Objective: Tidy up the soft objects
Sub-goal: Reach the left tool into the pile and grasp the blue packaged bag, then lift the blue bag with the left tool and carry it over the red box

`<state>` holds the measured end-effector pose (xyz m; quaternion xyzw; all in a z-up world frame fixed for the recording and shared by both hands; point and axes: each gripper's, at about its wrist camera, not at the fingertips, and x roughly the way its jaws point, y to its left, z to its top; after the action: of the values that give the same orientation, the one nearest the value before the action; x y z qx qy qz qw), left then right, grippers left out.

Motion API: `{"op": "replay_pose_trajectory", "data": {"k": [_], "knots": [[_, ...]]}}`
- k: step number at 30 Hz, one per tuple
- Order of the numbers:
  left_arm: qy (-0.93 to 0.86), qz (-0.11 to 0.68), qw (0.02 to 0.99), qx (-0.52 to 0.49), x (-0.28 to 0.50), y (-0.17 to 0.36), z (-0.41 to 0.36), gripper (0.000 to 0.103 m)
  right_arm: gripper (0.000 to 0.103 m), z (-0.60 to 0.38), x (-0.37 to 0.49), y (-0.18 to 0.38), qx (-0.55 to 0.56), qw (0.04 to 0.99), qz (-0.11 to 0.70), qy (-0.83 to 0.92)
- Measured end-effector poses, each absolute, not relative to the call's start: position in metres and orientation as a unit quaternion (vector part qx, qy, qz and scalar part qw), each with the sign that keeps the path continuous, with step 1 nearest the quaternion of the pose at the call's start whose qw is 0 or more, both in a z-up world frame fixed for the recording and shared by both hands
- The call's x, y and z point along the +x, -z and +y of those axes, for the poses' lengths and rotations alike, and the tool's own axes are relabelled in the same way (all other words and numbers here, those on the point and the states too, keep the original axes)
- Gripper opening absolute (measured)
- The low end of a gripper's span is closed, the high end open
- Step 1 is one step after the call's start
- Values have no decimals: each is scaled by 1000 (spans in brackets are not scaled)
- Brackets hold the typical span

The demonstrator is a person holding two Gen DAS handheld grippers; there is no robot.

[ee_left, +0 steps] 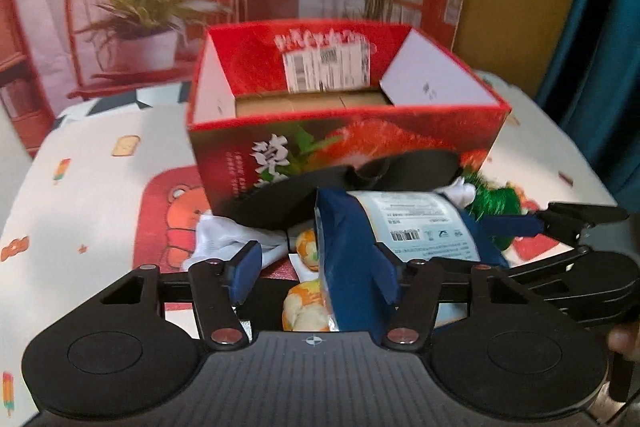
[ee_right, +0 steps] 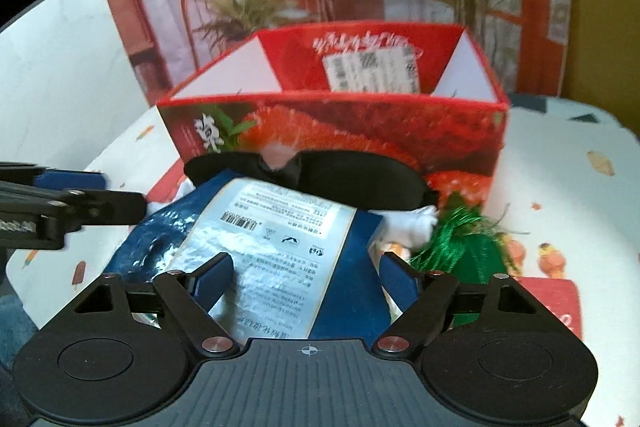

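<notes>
Grippers number two, over one blue packet [ee_right: 276, 259] (perhaps untouched)

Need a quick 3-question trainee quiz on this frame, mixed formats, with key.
1. True or false: the red box already holds the blue packet.
2. Which item lies draped against the front wall of the red box?
A. black eye mask
B. green tassel
C. white glove
3. Fill in: in the right wrist view, the right gripper has the ______ between its open fingers.

Key:
1. False. The packet lies on the patterned tablecloth in front of the box.
2. A
3. blue packet; the pads do not clearly press on it. The left gripper is open at the packet's other end.
</notes>
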<state>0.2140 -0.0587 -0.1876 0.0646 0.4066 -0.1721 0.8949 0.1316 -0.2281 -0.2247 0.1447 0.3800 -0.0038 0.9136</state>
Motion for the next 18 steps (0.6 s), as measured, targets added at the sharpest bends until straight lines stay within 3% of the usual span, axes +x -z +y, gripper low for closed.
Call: {"op": "replay_pose_trajectory", "data": {"k": [4,18], "knots": [[196,434,878,50,233,205,-63,59,79,-236,139,232,163,907,388,-14],[254,481,839,20,260,224,-64,59,85,-249,160,248,174,886,426,-51]]}}
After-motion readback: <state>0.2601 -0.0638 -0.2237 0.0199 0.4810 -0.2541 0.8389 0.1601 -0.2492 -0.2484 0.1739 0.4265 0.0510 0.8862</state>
